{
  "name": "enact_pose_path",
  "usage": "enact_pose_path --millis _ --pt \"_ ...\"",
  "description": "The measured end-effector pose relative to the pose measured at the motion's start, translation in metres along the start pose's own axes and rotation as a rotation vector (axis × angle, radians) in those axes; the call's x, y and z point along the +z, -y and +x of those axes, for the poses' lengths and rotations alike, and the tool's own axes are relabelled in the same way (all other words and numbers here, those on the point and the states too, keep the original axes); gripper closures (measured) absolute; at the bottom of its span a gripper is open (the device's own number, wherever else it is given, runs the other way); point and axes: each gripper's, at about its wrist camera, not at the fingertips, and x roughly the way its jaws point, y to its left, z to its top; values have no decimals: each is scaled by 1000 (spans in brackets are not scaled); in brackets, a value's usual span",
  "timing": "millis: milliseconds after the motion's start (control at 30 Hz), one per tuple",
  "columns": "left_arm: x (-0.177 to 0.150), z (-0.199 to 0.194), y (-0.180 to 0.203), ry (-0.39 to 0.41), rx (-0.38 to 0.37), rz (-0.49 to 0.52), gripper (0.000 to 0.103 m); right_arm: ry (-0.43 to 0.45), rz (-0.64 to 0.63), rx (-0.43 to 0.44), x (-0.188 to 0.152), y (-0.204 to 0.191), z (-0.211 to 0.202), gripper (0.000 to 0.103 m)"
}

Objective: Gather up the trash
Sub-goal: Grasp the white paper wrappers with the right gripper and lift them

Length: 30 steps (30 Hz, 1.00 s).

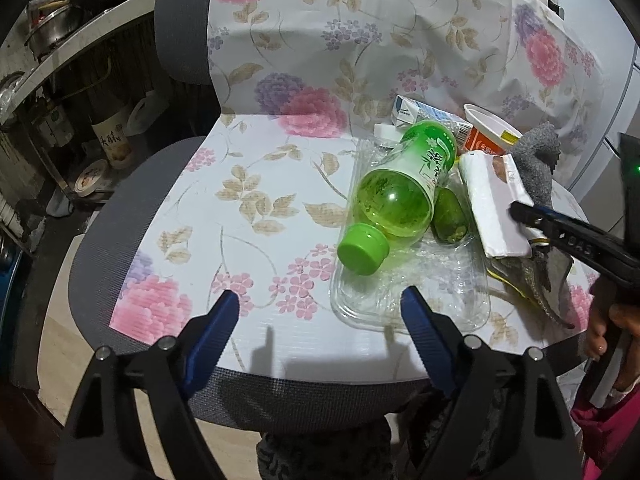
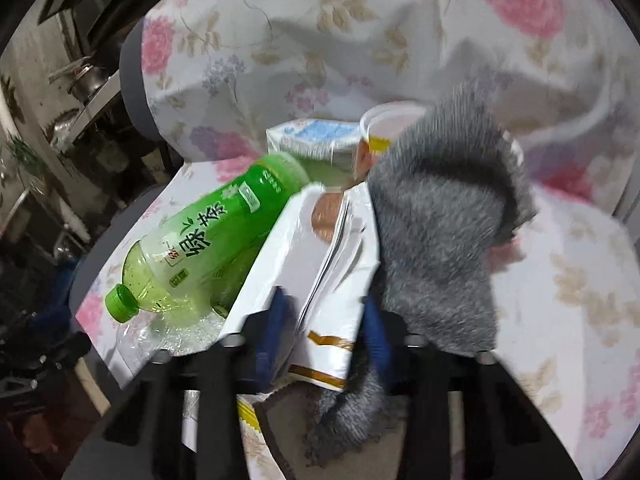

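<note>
A green tea bottle [image 1: 404, 188] [image 2: 208, 232] lies on its side across a clear plastic tray [image 1: 408, 304] on the floral-covered chair seat [image 1: 248, 208]. Beside it lies a white paper packet [image 1: 492, 208] [image 2: 320, 248], and my right gripper [image 1: 516, 214] [image 2: 326, 316] is shut on its near edge. A grey furry cloth [image 1: 536, 160] [image 2: 440, 240] drapes over the packet's right side. My left gripper [image 1: 320, 300] hangs open over the seat's front edge, just short of the tray, with nothing between its fingers.
Behind the bottle stand a blue-and-white carton [image 1: 420, 114] [image 2: 316, 140] and an orange cup [image 1: 488, 132] [image 2: 384, 128]. A small green lump [image 1: 450, 218] lies between bottle and packet. A shelf with pots and a jar [image 1: 112, 136] is at the left. A hand [image 1: 608, 328] holds the right gripper.
</note>
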Motion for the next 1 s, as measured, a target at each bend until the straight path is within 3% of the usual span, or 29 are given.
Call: enact_pose_path --millis 33,133,200,267,300,333,567,633,733,833,1000 --pt "0 -1 0 3 -2 0 22 12 -17 -7 0 -1 -4 99" --pt "3 -3 1 17 -6 2 22 38 -61 20 4 -4 -12 97" --pt "5 -6 2 27 -10 3 22 5 -96 34 9 -9 -7 93" --pt "5 -9 2 34 -12 1 22 -33 -94 74 11 -12 -2 81" --pt "5 -10 2 35 -12 -1 22 -63 -72 105 14 -11 5 60" --pt "4 -10 2 35 -13 -2 22 -81 -60 123 15 -10 9 48" --pt "5 -9 -3 31 4 -10 22 -109 7 181 17 -14 16 47" --pt "4 -12 -5 40 1 -12 22 -106 27 239 16 -16 7 30" --pt "4 -13 -9 46 -1 -25 22 -77 49 318 11 -17 -10 18" --pt "3 -10 -9 42 -8 -32 22 -81 13 275 7 -26 -11 16" --pt "-1 -8 -9 34 -12 -29 22 -58 -79 84 -5 -59 -4 13"
